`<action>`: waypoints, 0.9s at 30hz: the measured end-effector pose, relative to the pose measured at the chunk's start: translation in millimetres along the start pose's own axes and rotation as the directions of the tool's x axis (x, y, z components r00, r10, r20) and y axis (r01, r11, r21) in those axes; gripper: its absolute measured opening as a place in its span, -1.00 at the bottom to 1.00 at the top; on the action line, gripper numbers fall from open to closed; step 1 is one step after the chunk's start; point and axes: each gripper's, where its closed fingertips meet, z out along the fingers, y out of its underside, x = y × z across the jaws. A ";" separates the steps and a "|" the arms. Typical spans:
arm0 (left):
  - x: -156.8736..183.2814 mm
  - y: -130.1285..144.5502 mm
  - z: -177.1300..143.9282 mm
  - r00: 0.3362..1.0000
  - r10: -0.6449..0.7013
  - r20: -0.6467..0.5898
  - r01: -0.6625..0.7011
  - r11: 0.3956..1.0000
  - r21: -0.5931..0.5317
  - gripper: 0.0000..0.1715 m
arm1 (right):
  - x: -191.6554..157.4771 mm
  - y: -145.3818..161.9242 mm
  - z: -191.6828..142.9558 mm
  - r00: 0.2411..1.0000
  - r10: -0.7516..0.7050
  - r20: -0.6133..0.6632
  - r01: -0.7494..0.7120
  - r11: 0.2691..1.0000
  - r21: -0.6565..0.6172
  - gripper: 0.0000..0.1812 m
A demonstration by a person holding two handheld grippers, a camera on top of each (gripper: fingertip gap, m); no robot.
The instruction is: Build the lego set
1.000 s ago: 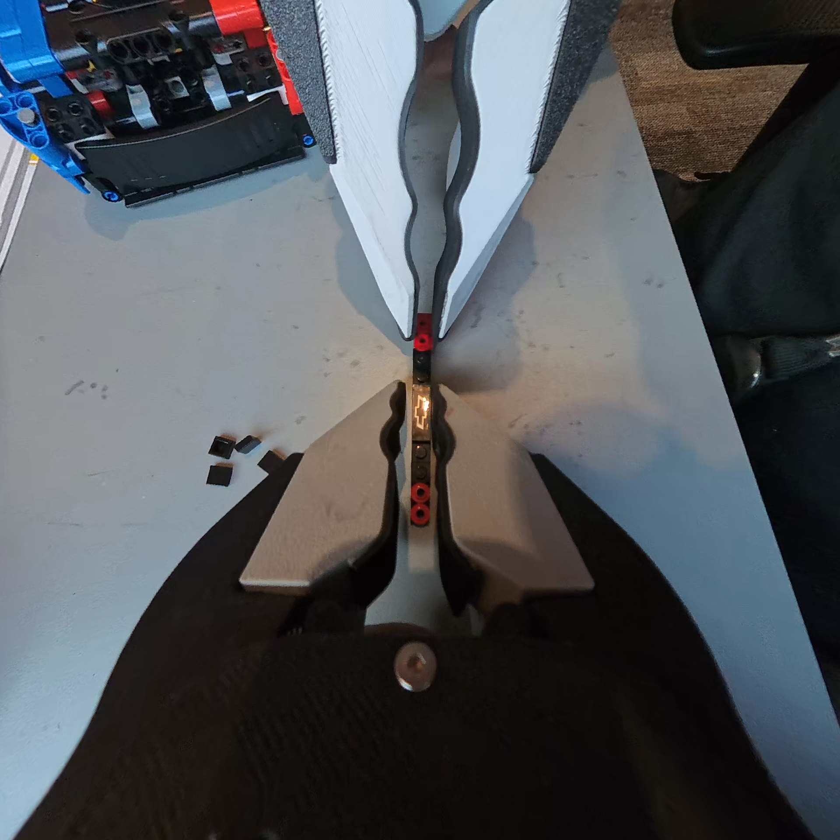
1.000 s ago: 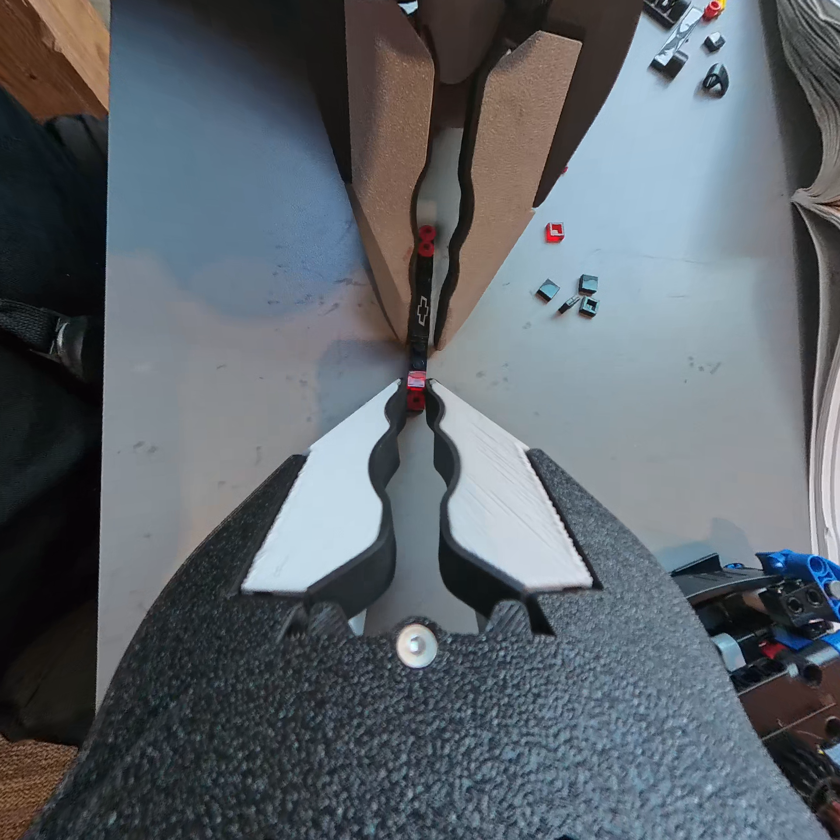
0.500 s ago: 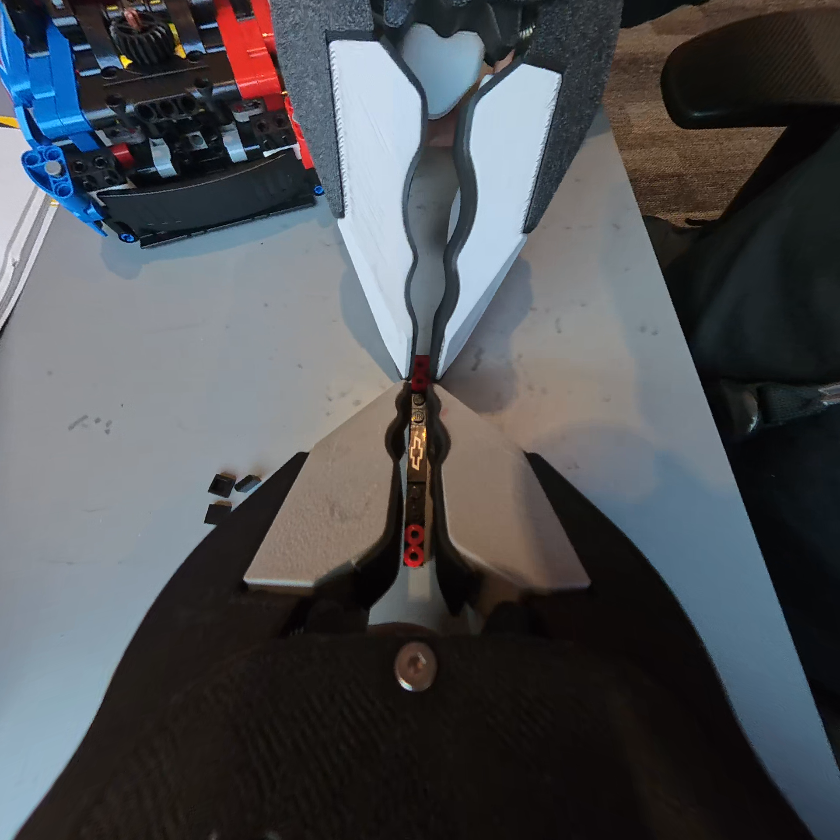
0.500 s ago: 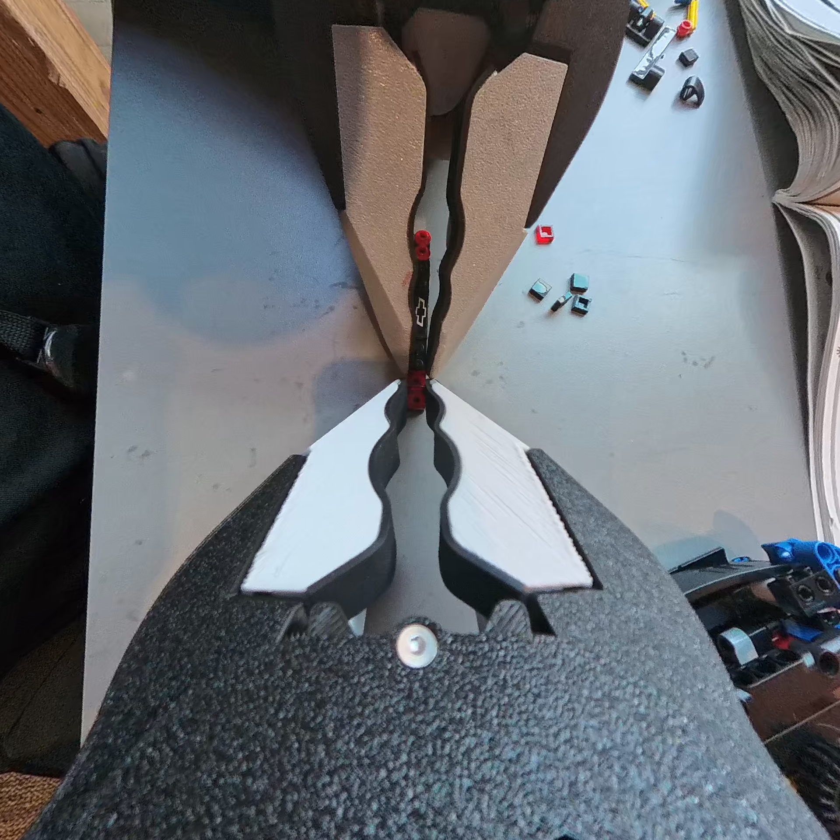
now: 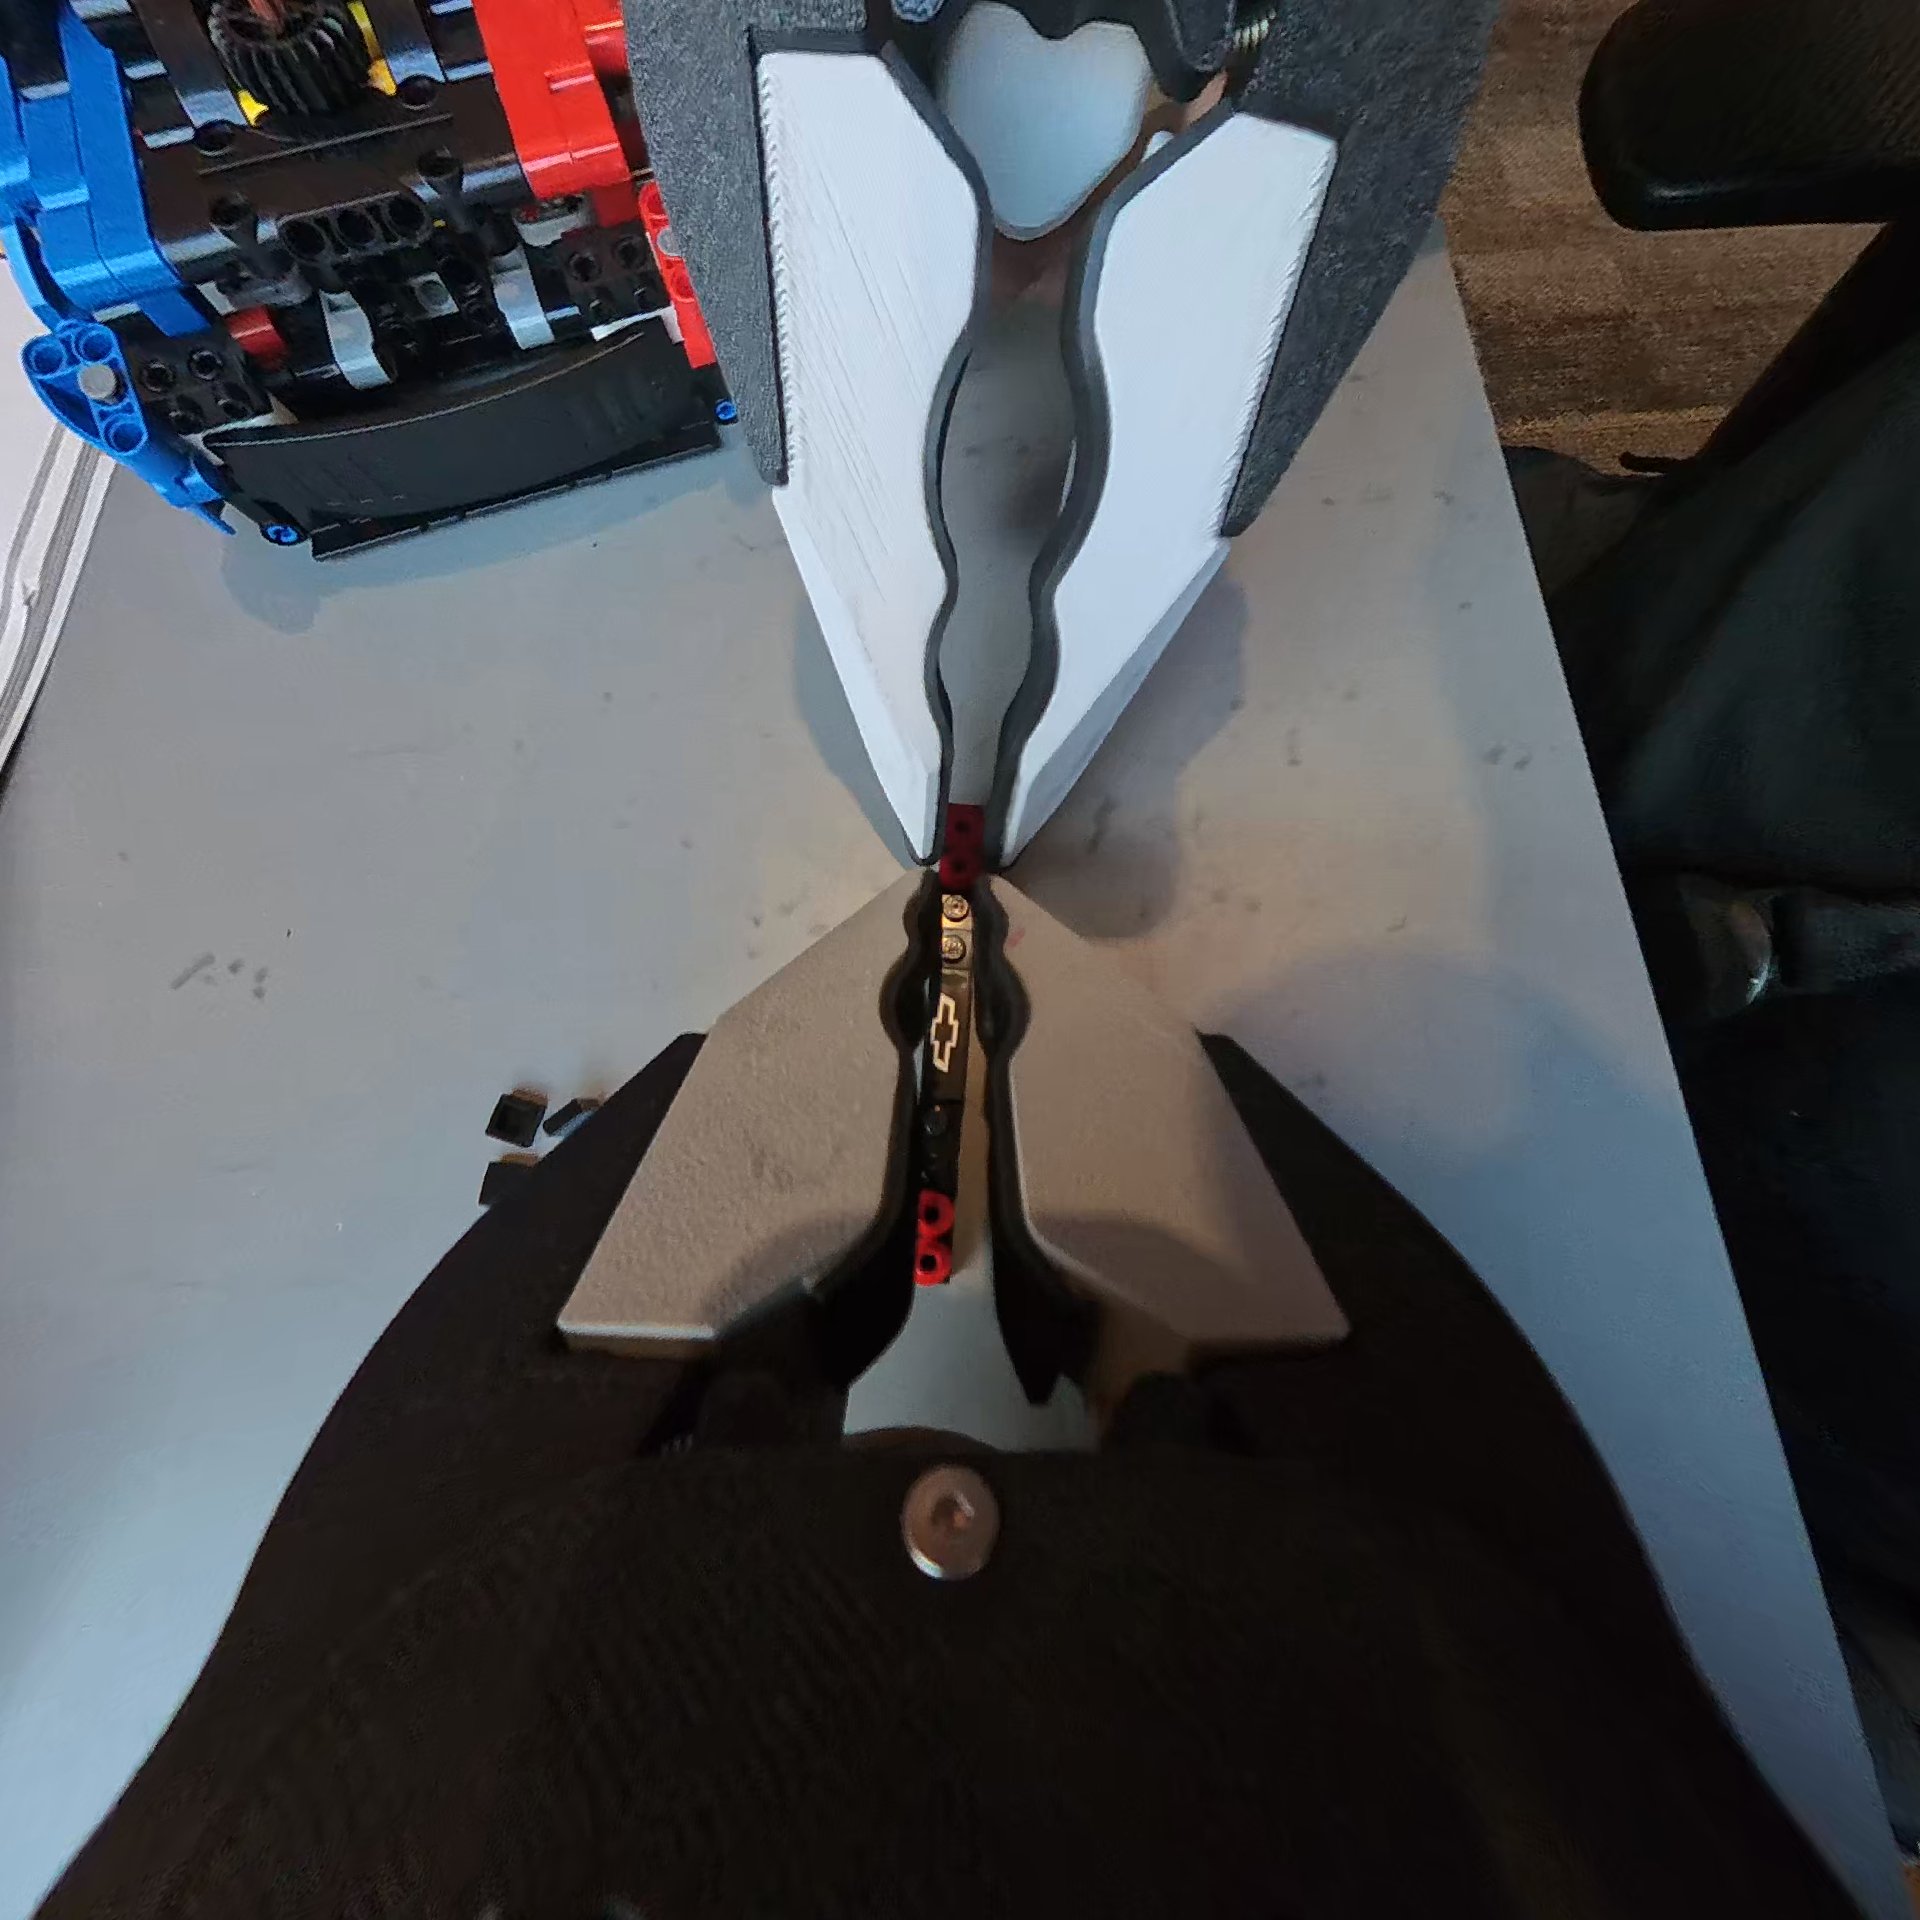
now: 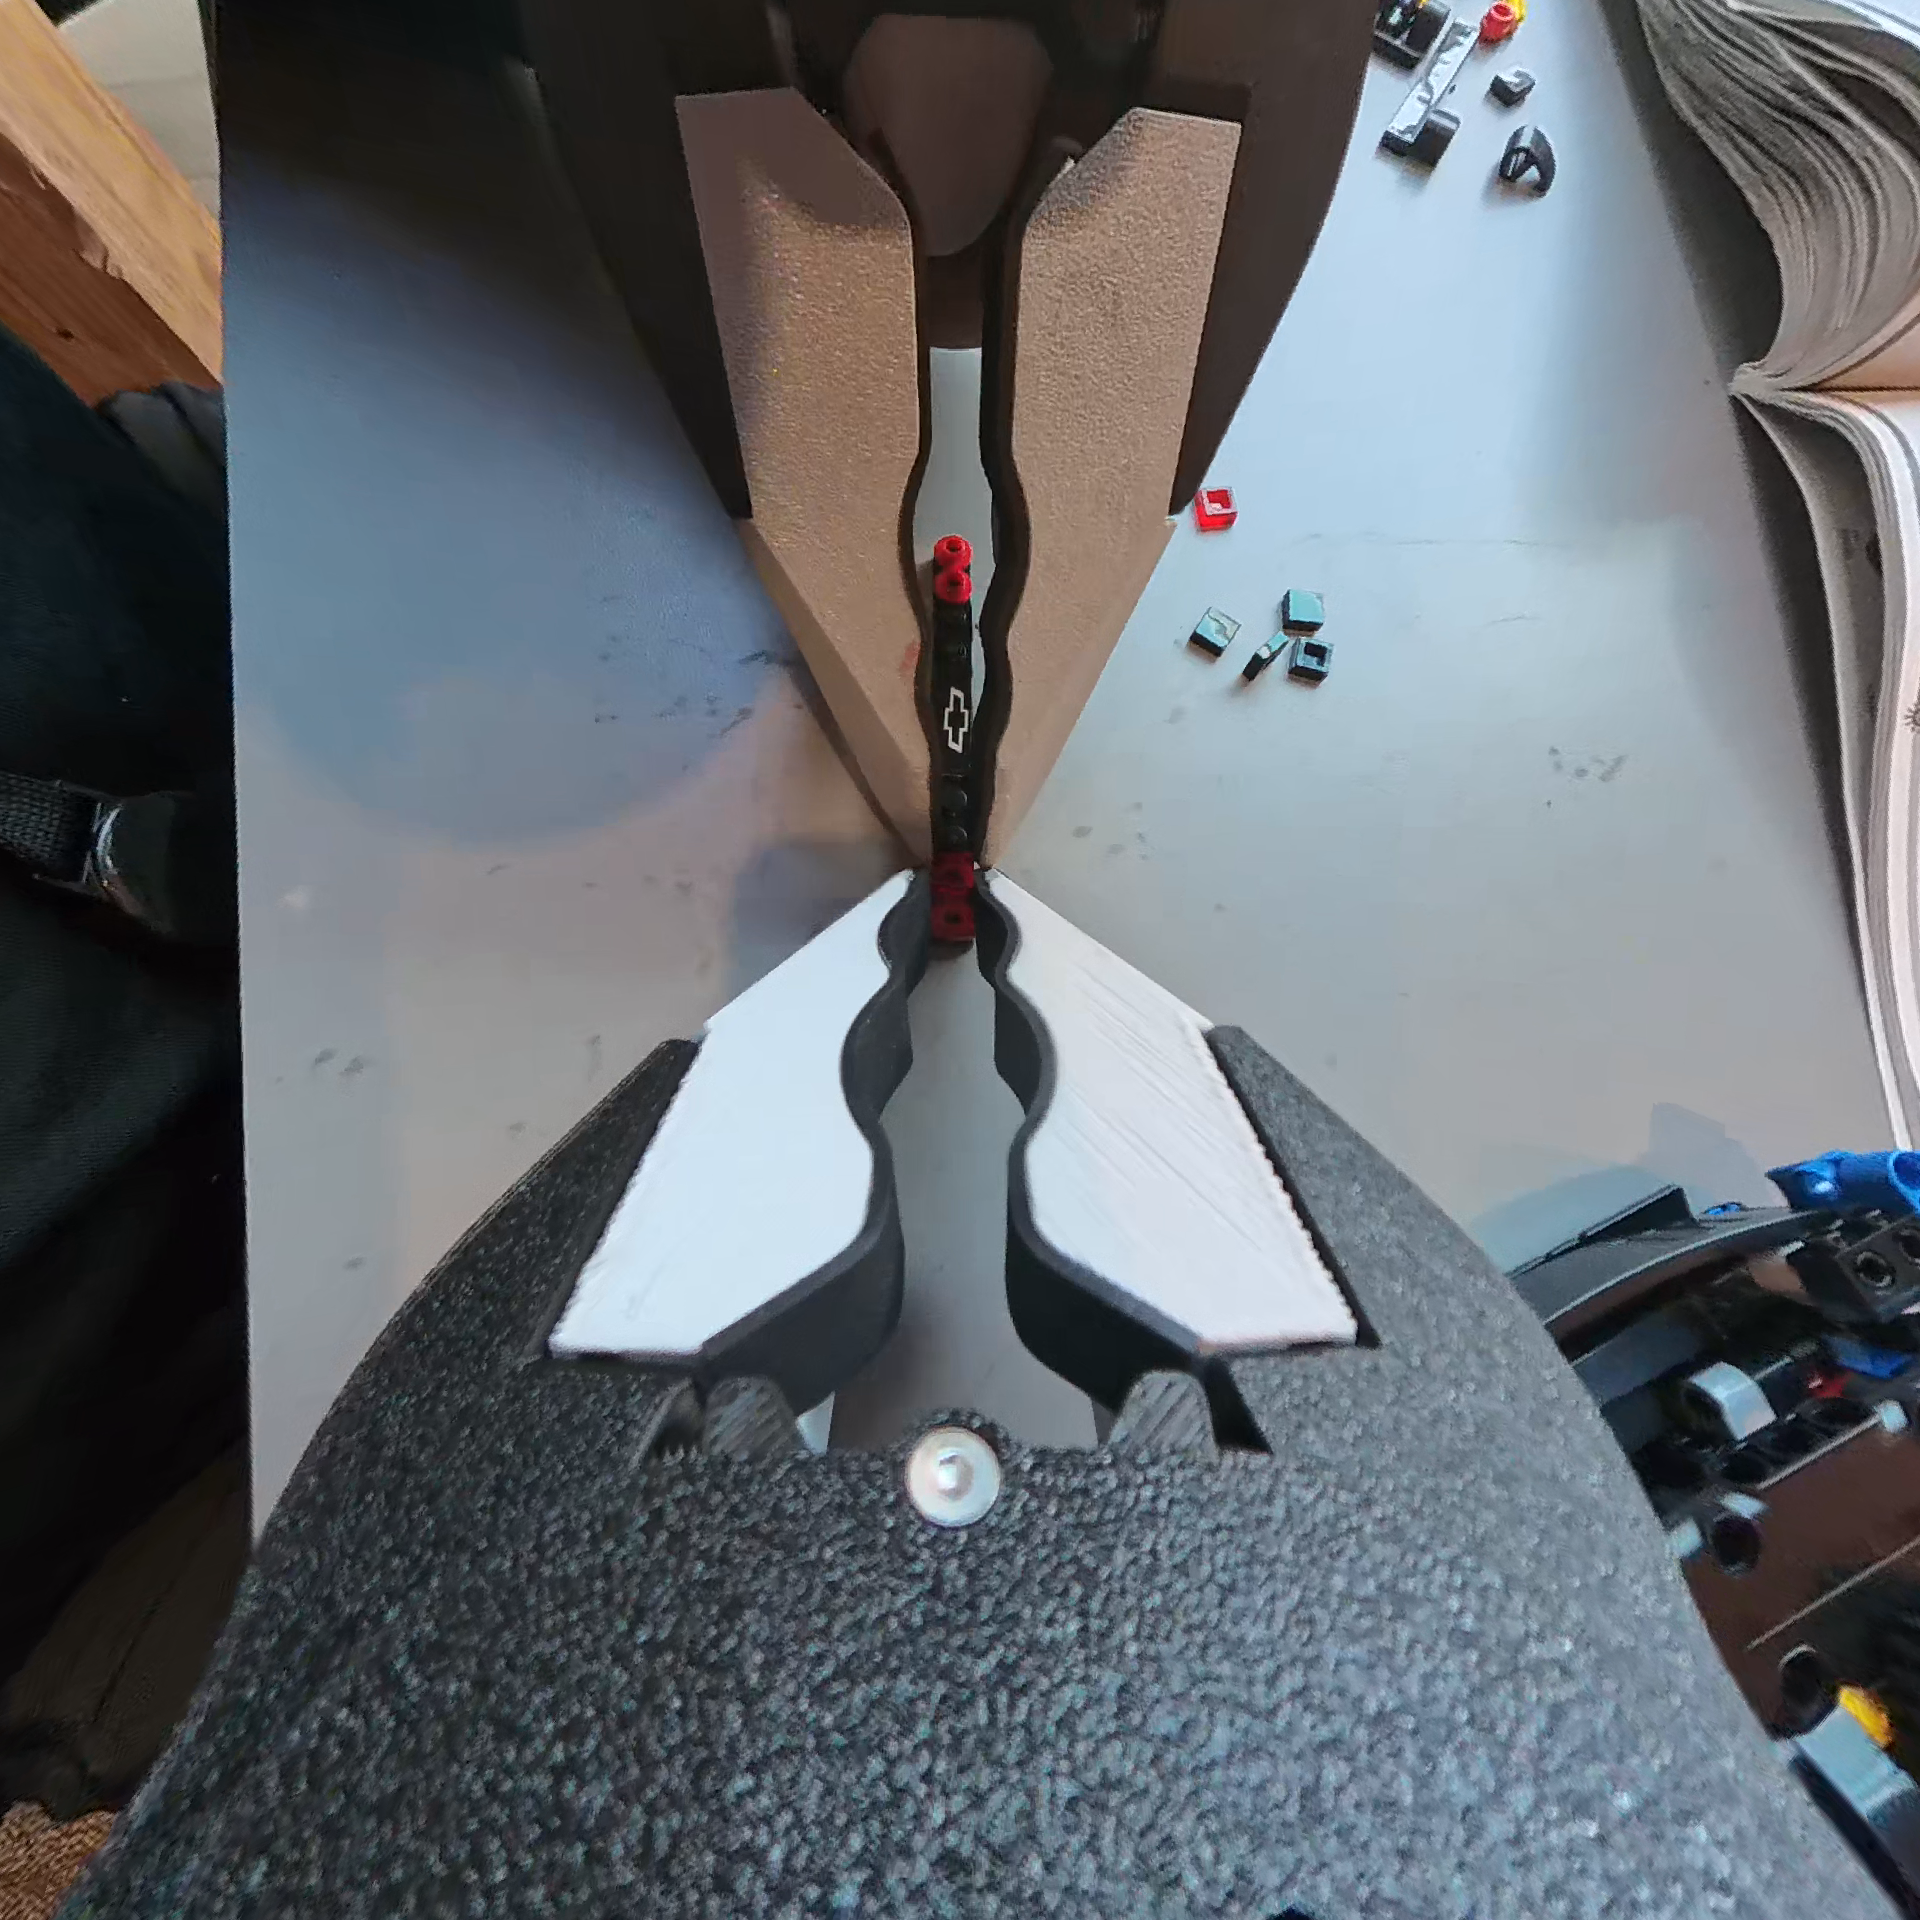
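Note:
A thin black lego strip (image 5: 943,1039) with an emblem tile and red pieces at both ends is held over the grey table (image 5: 416,831). My left gripper (image 5: 958,896), with tan fingers, is shut on it, and the strip runs back between its pads. My right gripper (image 6: 951,891), with white fingers, faces it tip to tip and is shut on the red end piece (image 6: 951,902). The strip also shows in the right wrist view (image 6: 956,727), inside the left gripper (image 6: 951,854). The right gripper also shows in the left wrist view (image 5: 961,854).
A partly built blue, red and black lego car (image 5: 395,312) stands beside the right gripper and shows again in the right wrist view (image 6: 1766,1351). Small black tiles (image 6: 1262,644), a red tile (image 6: 1216,509), loose parts (image 6: 1455,83) and an open booklet (image 6: 1818,208) lie nearby. The table edge (image 5: 1558,727) is close. The tips of both grippers are at nearly the same place.
The two grippers have come together until their tips nearly touch. The strip now sits deeper between the left gripper's pads. Both have drifted toward the car.

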 end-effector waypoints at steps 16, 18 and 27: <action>1.4 -0.9 2.5 1.000 -0.006 -0.013 0.006 1.000 0.003 -0.97 | 1.5 0.7 -19.7 0.999 0.031 -0.024 -0.030 0.998 0.058 -0.88; 1.5 -0.9 2.6 1.000 -0.003 -0.013 0.003 1.000 0.000 -0.97 | 0.1 -2.8 -19.1 0.999 0.005 -0.033 -0.002 0.998 0.061 -0.90; 2.2 -1.3 3.0 1.000 -0.003 -0.006 0.003 1.000 0.006 -0.97 | -1.0 -2.0 -3.9 0.998 -0.067 -0.017 0.067 0.998 0.011 -0.93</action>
